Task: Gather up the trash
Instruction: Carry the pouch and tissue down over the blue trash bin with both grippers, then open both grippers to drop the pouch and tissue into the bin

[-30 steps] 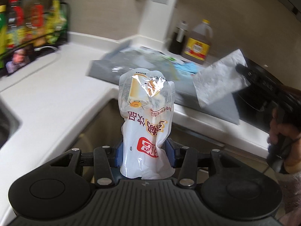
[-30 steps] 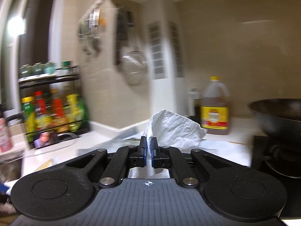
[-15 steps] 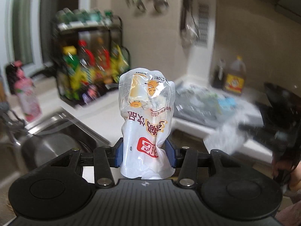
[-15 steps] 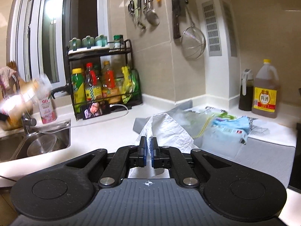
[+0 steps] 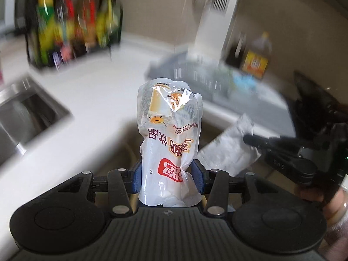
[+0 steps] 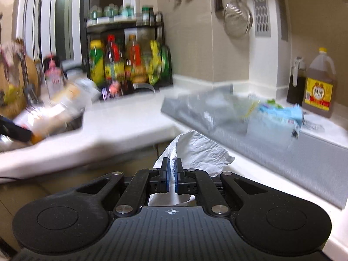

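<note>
Left tongs (image 5: pixel 169 179): pinching an upright plastic snack wrapper (image 5: pixel 169 139).
Right tongs (image 6: pixel 173 177): pressed together on a crumpled paper towel (image 6: pixel 195 150).

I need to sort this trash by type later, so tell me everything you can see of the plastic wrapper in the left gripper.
The plastic wrapper is a crumpled glossy bag, mostly white with a clear top. It bears a red logo, brown-outlined printed characters and small orange cartoon faces. It stands roughly upright, pinched near its lower part between the left gripper's blue pads, held in the air in front of the white counter's edge. Nothing but the gripper touches it.
</note>
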A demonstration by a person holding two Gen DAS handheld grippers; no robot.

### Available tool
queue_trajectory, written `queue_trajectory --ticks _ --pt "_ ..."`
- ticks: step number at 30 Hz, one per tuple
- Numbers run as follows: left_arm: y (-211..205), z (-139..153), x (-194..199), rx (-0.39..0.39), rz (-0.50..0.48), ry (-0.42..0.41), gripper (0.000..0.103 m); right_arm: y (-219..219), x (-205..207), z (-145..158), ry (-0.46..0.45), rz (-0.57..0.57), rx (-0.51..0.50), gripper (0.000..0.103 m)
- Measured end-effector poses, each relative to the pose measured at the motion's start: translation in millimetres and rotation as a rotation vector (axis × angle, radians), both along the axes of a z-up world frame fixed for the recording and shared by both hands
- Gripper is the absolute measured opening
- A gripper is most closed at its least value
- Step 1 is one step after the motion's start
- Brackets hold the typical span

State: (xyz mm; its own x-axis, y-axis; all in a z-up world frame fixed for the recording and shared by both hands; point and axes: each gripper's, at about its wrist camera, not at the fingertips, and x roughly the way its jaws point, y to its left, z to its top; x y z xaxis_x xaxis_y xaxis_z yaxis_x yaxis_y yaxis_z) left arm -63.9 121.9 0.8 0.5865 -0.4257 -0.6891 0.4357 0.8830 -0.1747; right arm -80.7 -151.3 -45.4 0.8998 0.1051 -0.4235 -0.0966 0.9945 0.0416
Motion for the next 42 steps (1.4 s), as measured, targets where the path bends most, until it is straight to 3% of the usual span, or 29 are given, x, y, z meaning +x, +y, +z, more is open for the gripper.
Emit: queue_trajectory --ticks 10,16,37,39,41,42 --pt "-50.4 -135.9 61.4 0.109 -0.026 0.256 0.051 9.0 32.5 -84.6 0.229 -0.003 -0.051 0.005" --pt "-68.2 -190.5 77.8 0.206 -0.027 0.338 0.051 12.8 48.1 -120.4 0.345 0.016 -0.065 0.005" --pt "-105.0 -247.0 110.0 0.381 -0.069 0.405 0.053 24.7 102.9 -184.5 0.542 0.046 -0.104 0.005" --pt "-107.5 -249.9 112.1 0.392 -0.073 0.411 0.057 25.7 105.9 -187.8 0.556 0.040 -0.101 0.005" --pt "-108.8 -248.6 112.8 0.398 -0.072 0.396 0.066 28.3 108.9 -186.4 0.568 0.035 -0.095 0.005" --pt "-109.4 -246.8 112.6 0.398 -0.075 0.385 0.075 28.6 109.9 -186.9 0.570 0.031 -0.093 0.006"
